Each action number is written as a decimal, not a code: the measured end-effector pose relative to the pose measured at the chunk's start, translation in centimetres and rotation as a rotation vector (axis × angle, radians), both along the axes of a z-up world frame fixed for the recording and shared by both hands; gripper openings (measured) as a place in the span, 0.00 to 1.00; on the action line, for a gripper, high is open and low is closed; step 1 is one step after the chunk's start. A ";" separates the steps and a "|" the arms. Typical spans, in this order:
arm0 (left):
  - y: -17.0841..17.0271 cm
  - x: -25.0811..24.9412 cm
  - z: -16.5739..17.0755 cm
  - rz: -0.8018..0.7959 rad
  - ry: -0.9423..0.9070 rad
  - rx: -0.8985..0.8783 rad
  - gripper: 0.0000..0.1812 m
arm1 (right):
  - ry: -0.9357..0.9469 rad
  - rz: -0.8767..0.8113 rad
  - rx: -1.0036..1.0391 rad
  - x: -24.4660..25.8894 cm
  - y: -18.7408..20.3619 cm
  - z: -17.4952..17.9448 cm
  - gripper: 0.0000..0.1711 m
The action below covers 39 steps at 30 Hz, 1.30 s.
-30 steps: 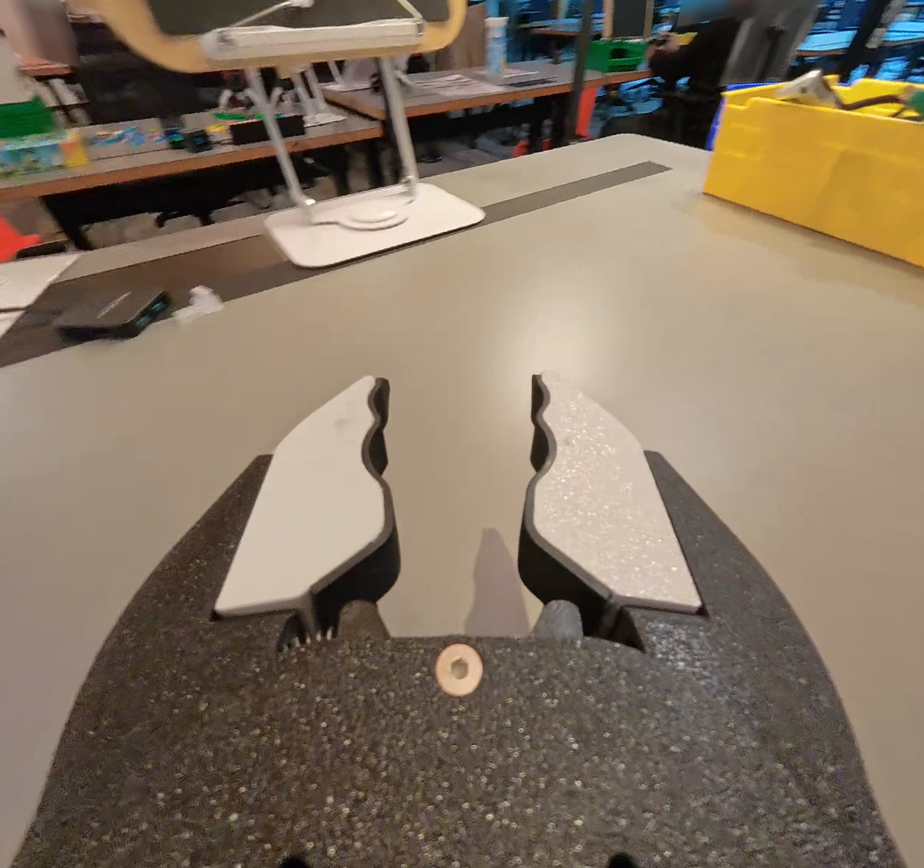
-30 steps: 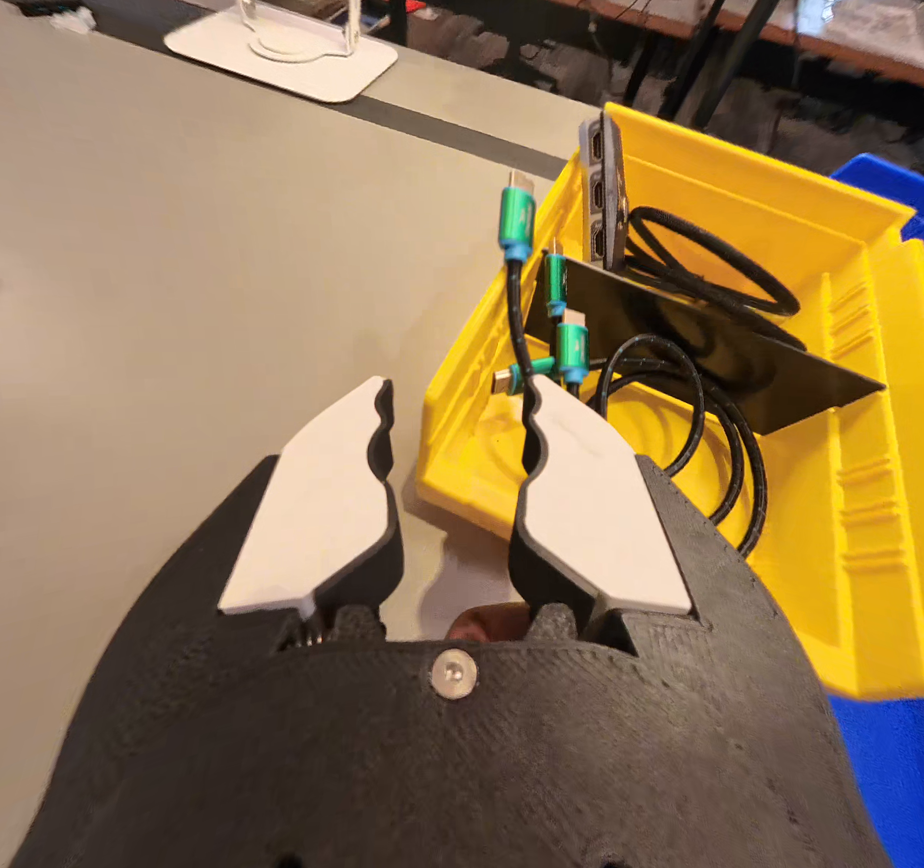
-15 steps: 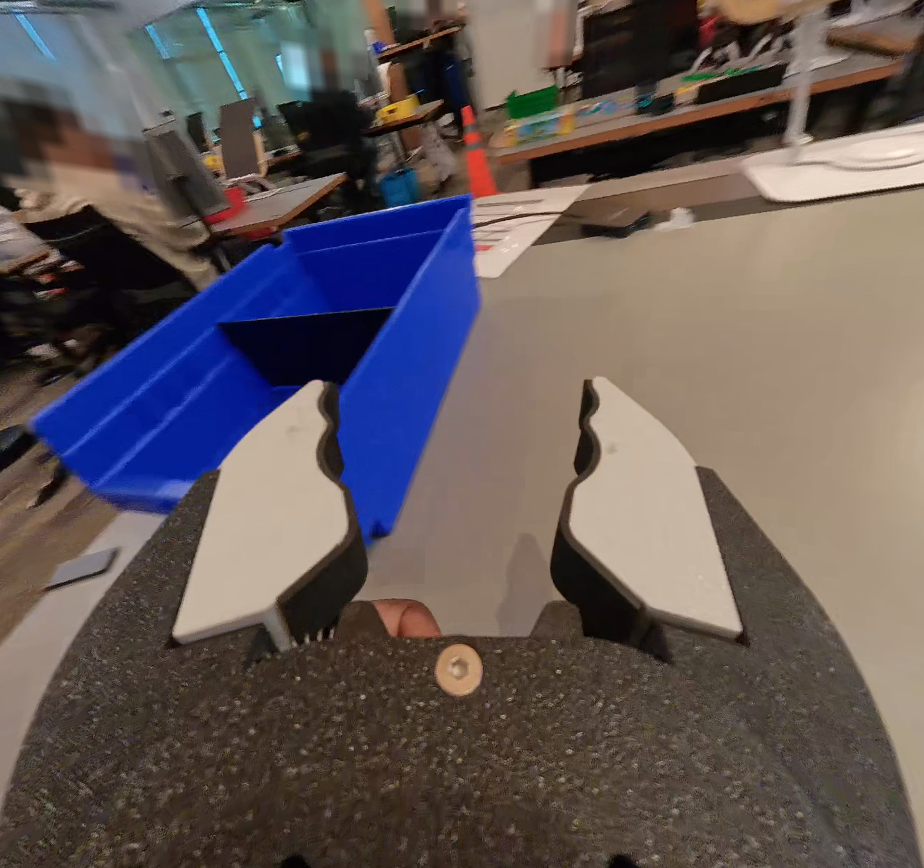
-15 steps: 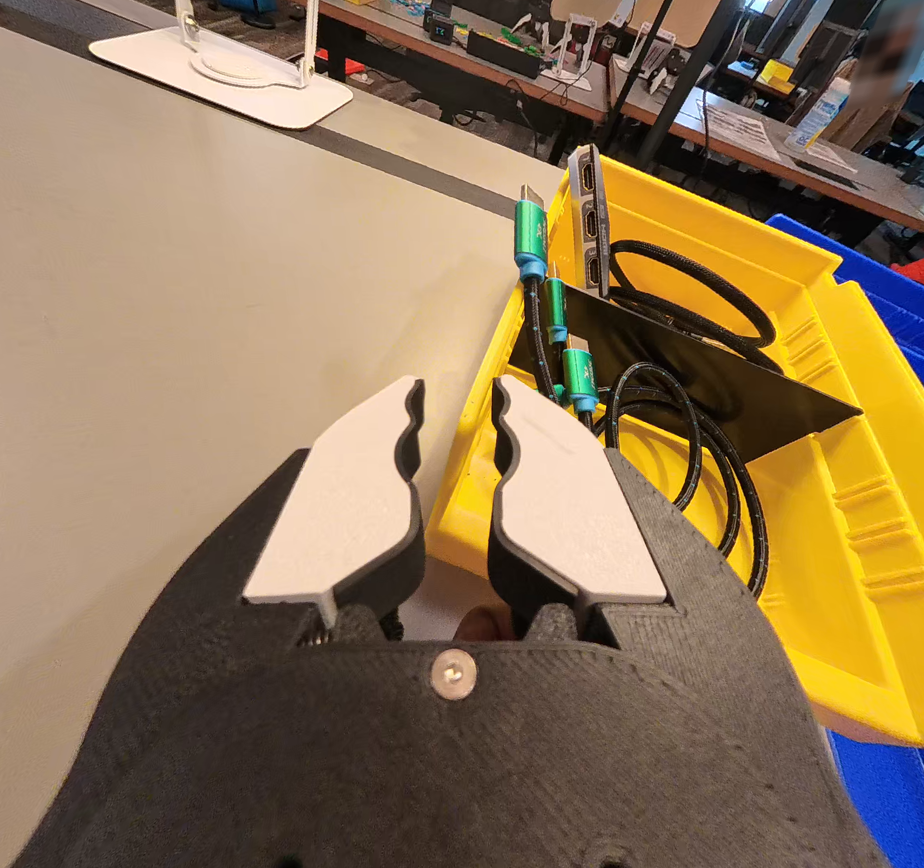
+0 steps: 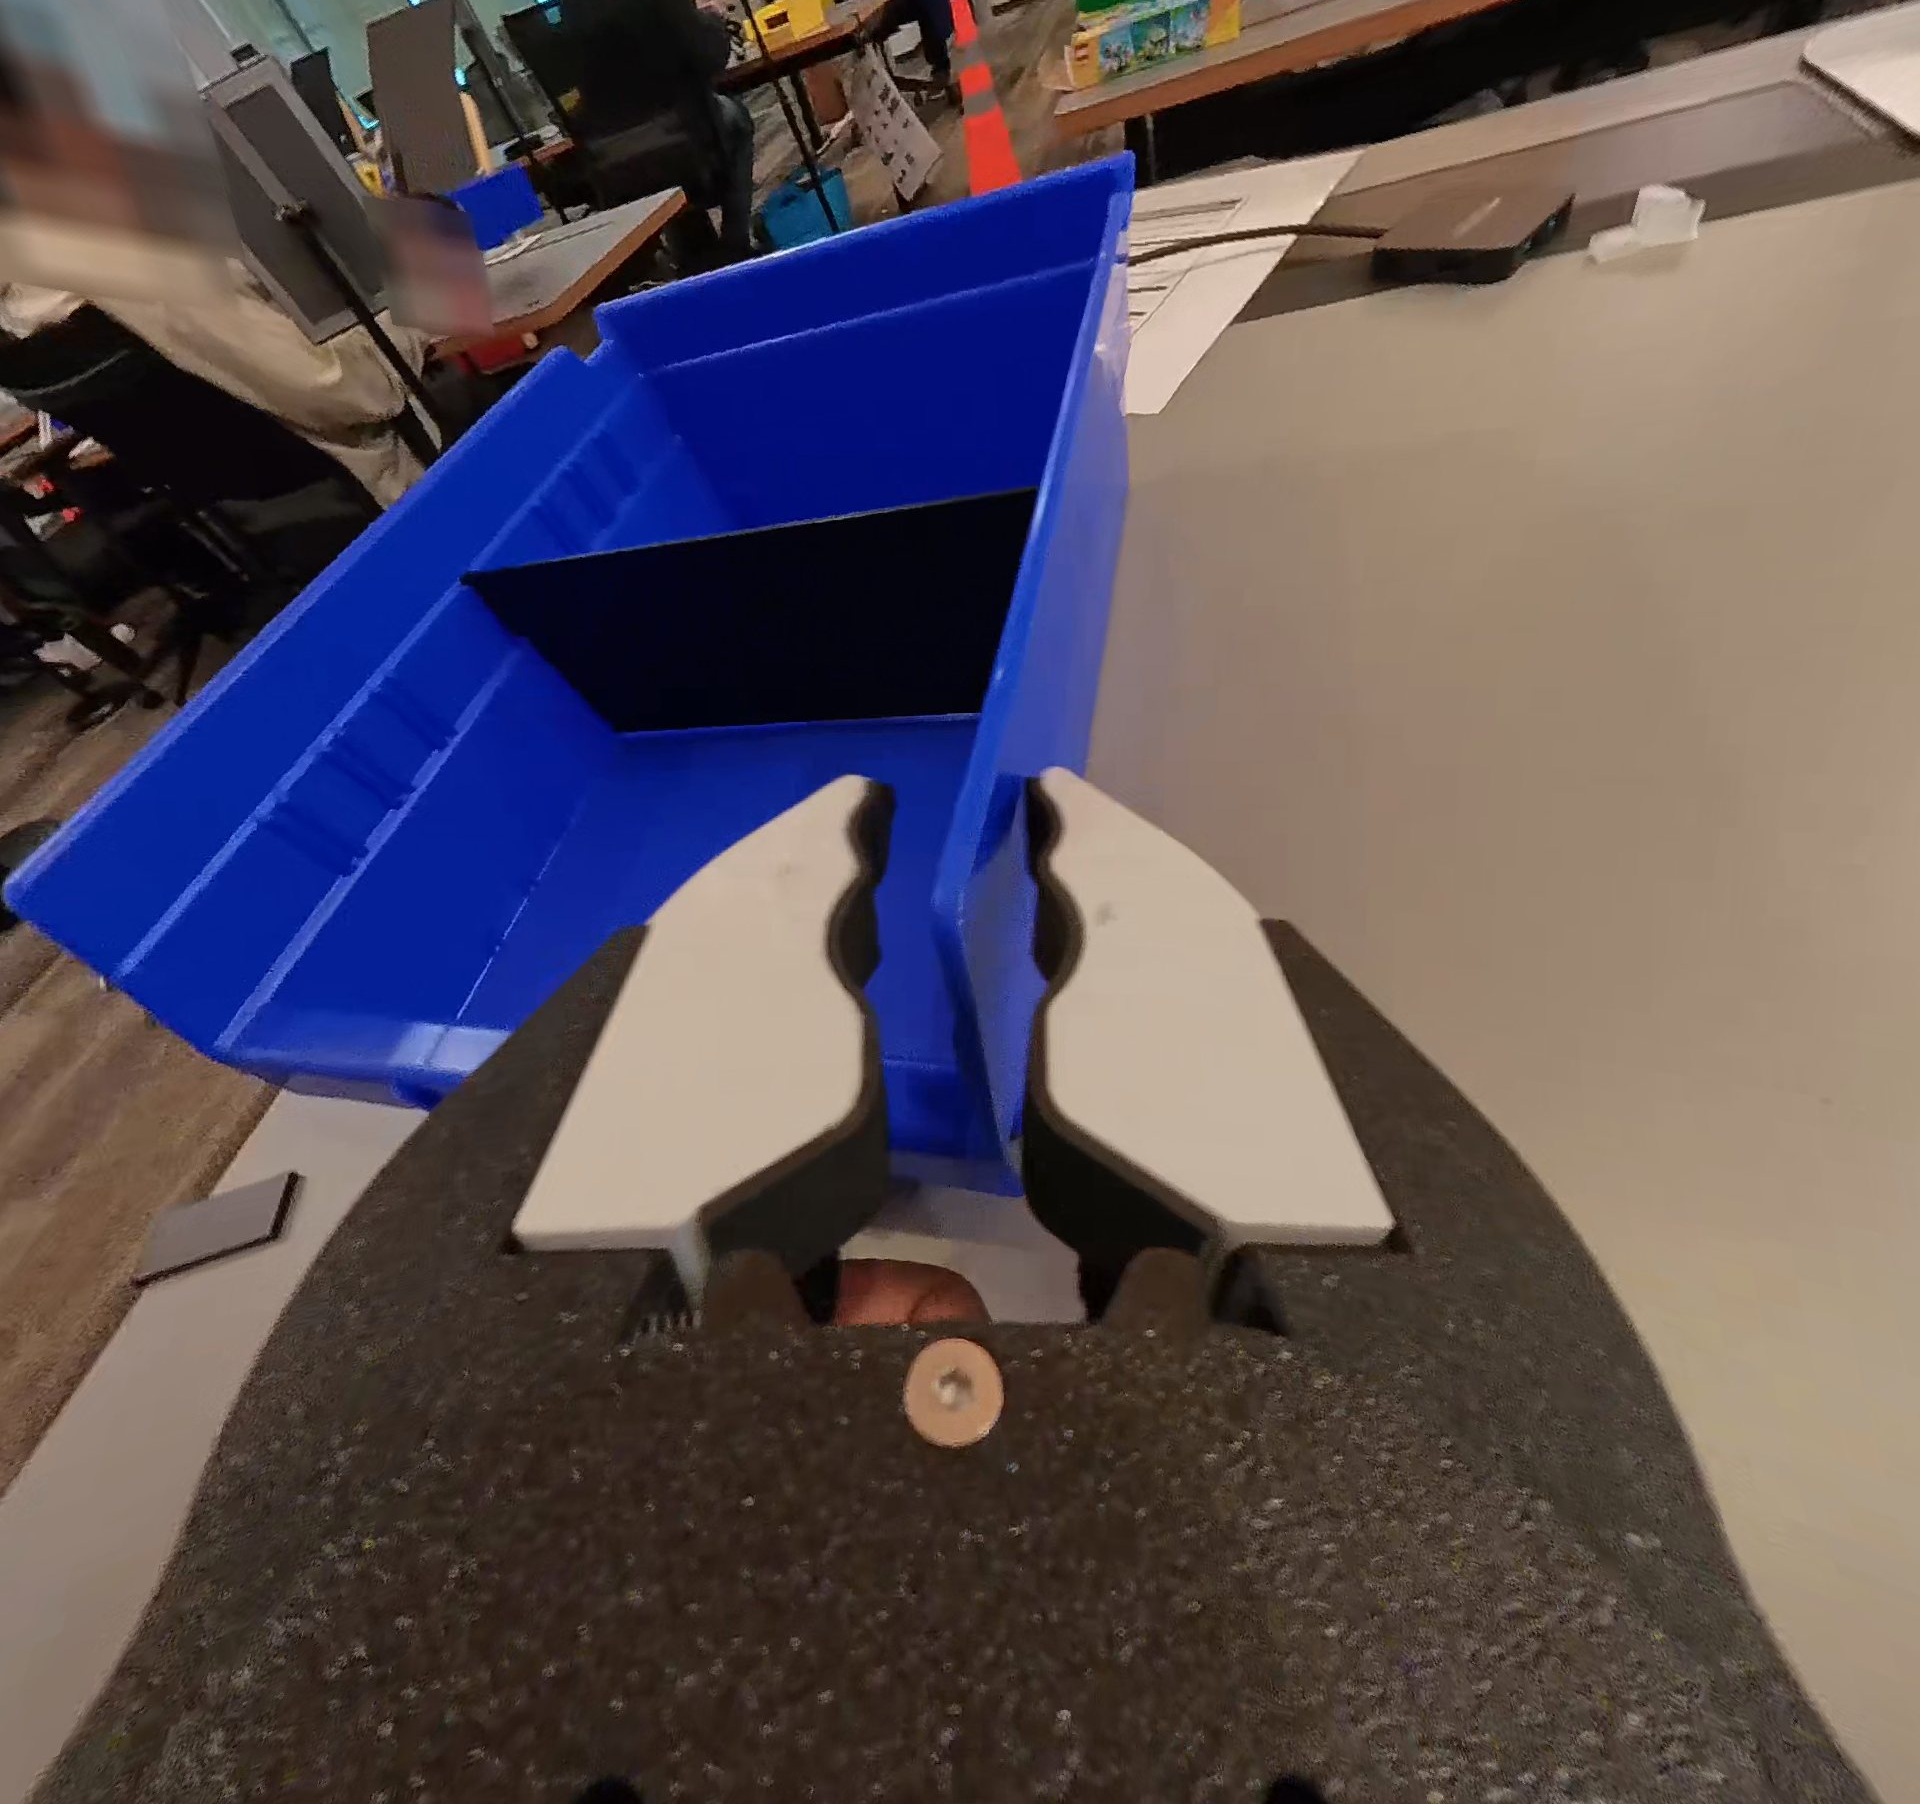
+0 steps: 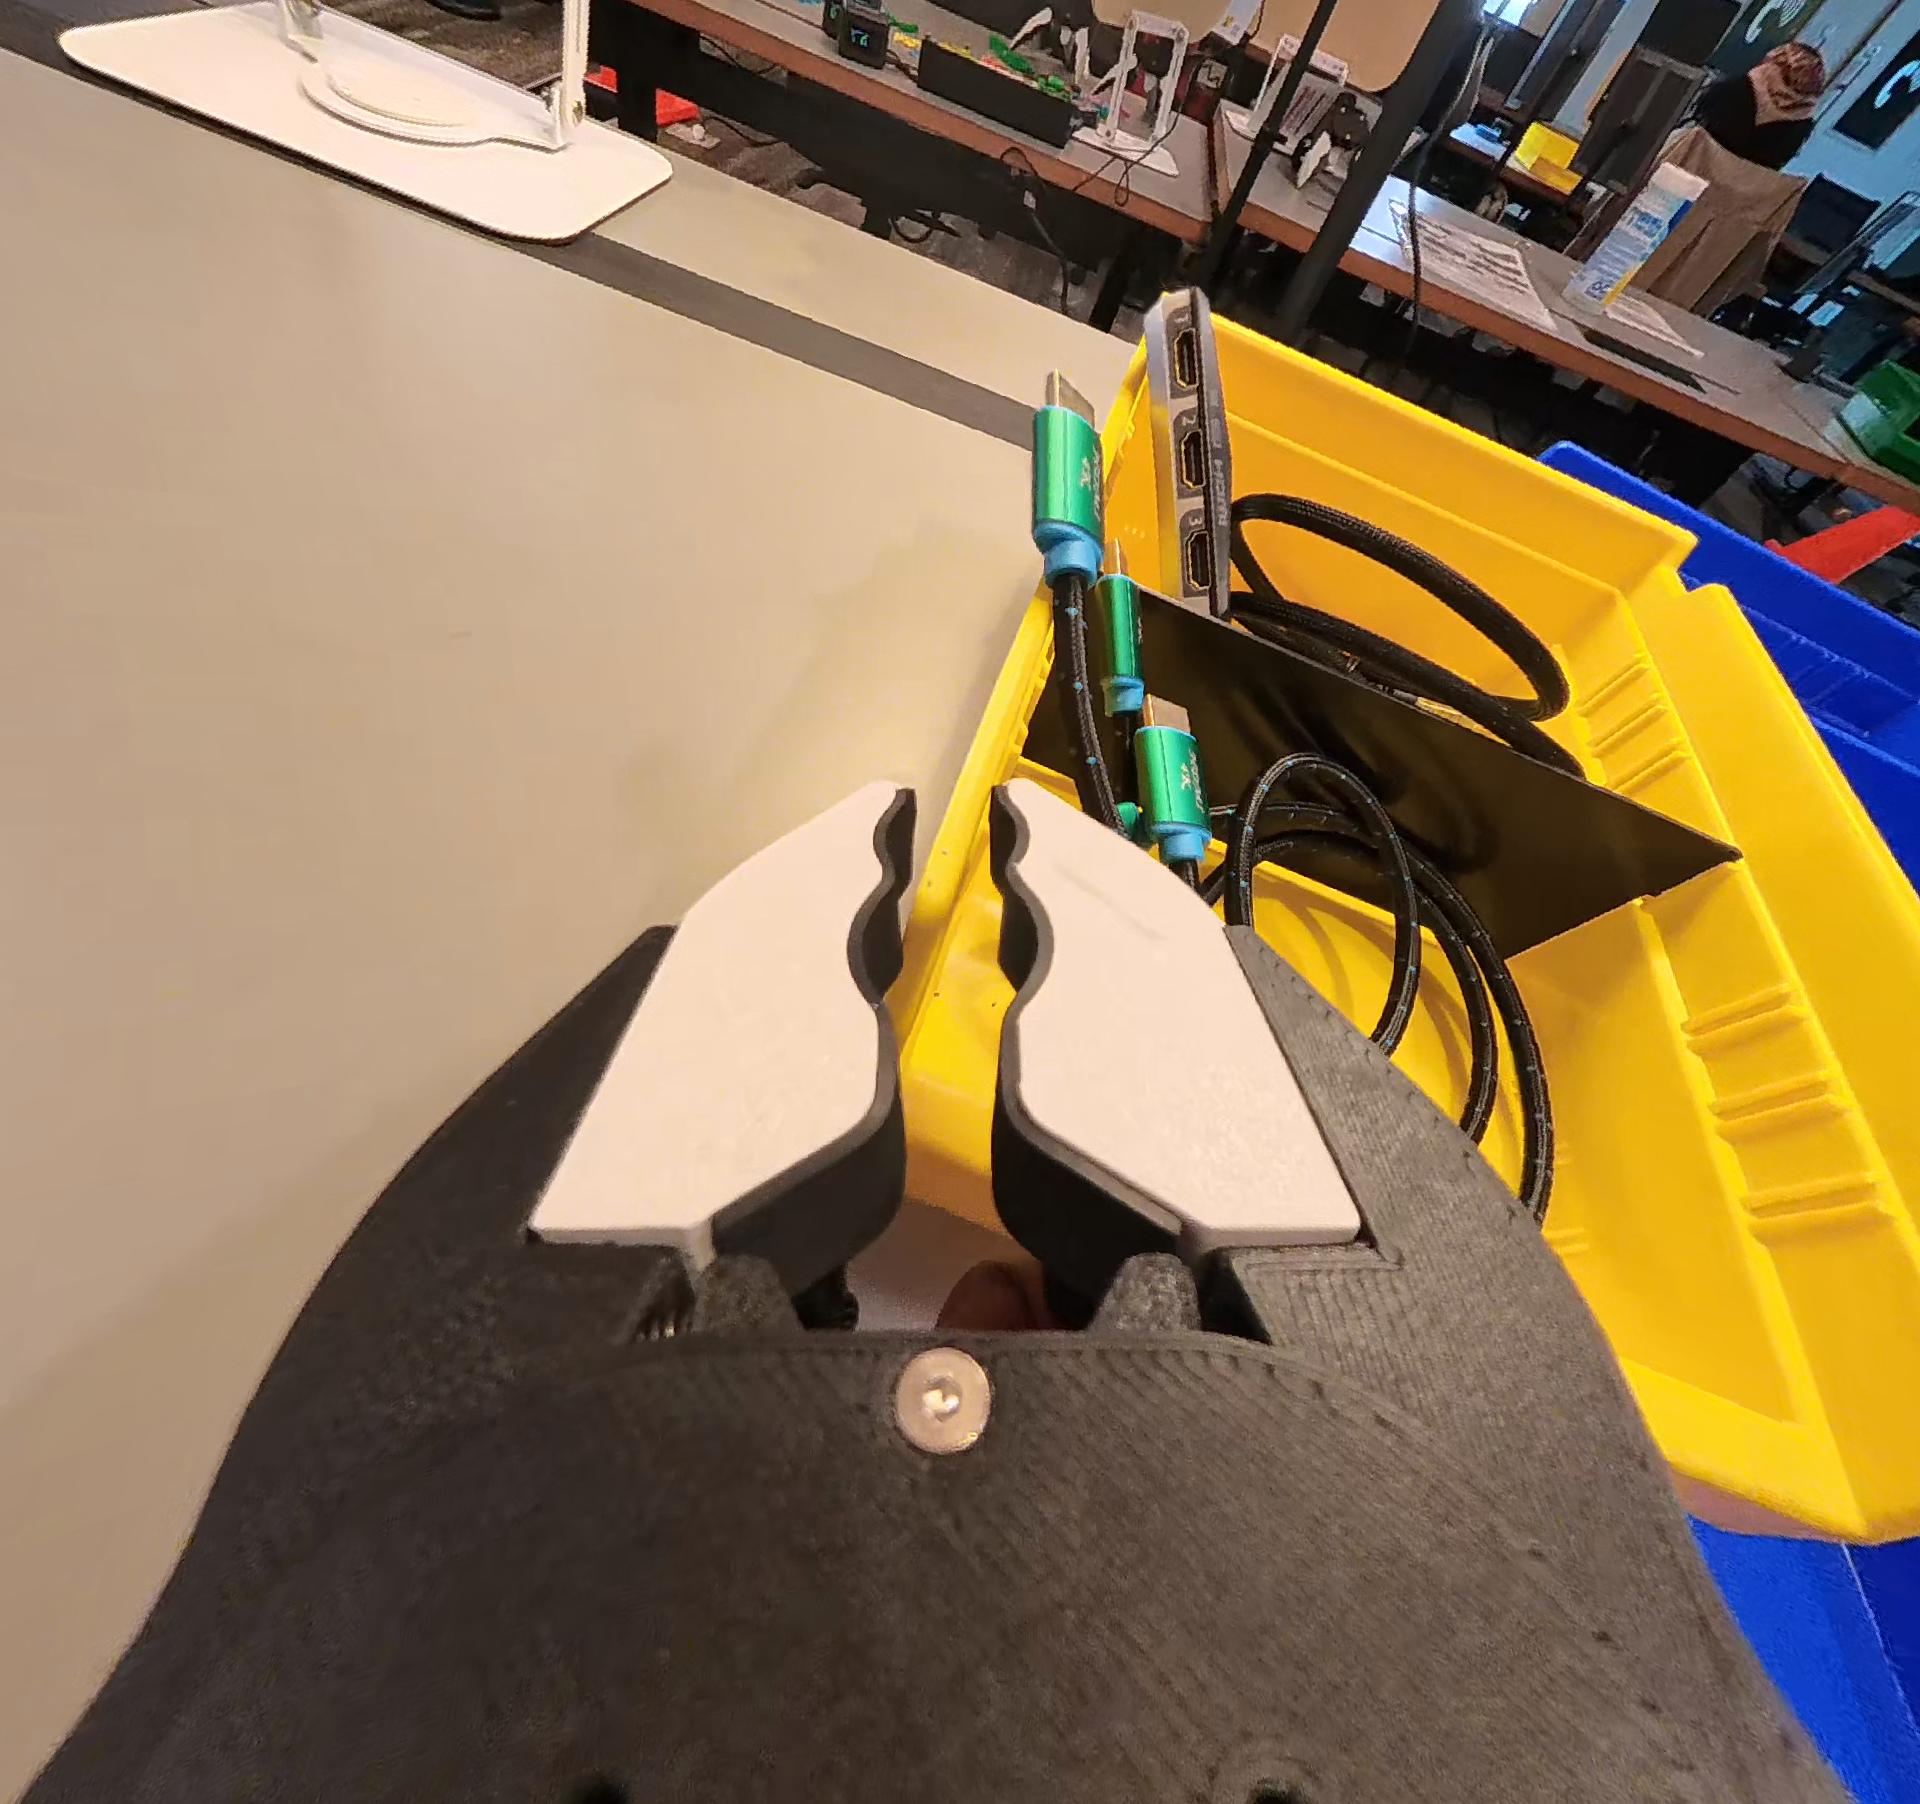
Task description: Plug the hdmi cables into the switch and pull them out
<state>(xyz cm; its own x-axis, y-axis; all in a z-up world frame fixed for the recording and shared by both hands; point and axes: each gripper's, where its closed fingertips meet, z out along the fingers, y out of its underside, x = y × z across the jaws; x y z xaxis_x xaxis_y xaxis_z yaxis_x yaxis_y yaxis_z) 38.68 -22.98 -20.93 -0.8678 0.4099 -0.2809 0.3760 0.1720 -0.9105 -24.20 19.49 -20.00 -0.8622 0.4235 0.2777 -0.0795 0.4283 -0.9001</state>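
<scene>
A grey HDMI switch [image 6: 1195, 466] stands on edge in the far left corner of a yellow bin [image 6: 1766, 1027]. Three green-ended HDMI plugs [image 6: 1065, 497] stick up beside it. Coils of black braided cable [image 6: 1392, 611] lie on both sides of a black divider [image 6: 1455, 819]. My right gripper [image 6: 951, 793] straddles the yellow bin's near left wall, jaws closed on it. My left gripper [image 5: 956, 788] straddles the right wall of a blue bin [image 5: 416, 819], jaws closed on it. That bin holds only a black divider [image 5: 790, 622].
The grey table [image 5: 1507, 715] stretches between the two bins. A small black box [image 5: 1465, 232] and papers [image 5: 1195, 289] lie at its far edge, as does a white stand base [image 6: 364, 123]. Another blue bin [image 6: 1818, 632] sits right of the yellow one. People and desks are behind. About 75 cm separates my left fingertips from my right. The right tips stand about 12 cm off the grey HDMI switch [image 6: 1195, 466].
My left gripper swung left from open table to the blue bin and narrowed onto its right wall. My right gripper closed from wide open onto the yellow bin's left wall.
</scene>
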 end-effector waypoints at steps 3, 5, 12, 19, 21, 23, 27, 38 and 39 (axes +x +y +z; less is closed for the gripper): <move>0.1 -0.6 -0.2 -0.060 -0.035 -0.013 0.06 | 0.010 0.008 0.009 0.0 -0.4 0.0 0.08; 0.5 -1.2 -0.2 -0.122 -0.025 -0.002 0.04 | 0.027 0.012 0.021 -0.1 -0.7 0.0 0.08; 3.2 -2.2 -0.1 -0.267 -0.068 -0.057 0.02 | 0.038 0.048 0.021 0.4 -0.7 0.0 0.05; 8.3 -4.1 0.0 -0.550 -0.045 -0.060 0.02 | -0.032 0.214 -0.012 2.9 -0.2 0.0 0.02; 9.8 -5.1 0.0 -0.644 -0.042 -0.059 0.02 | -0.060 0.291 -0.019 4.1 -0.4 -0.1 0.02; 11.3 -6.1 -0.1 -0.739 -0.042 -0.057 0.02 | -0.066 0.368 -0.016 5.2 -0.6 -0.1 0.02; 14.7 -8.0 -0.3 -0.957 -0.026 -0.035 0.03 | -0.092 0.509 -0.006 7.0 -1.4 -0.1 0.02; 23.4 -10.7 -0.3 -1.556 -0.024 0.045 0.03 | -0.222 0.885 0.035 9.3 -6.0 -0.2 0.03; 24.1 -10.8 -0.3 -1.603 -0.026 0.059 0.03 | -0.225 0.917 0.037 9.4 -6.6 -0.2 0.03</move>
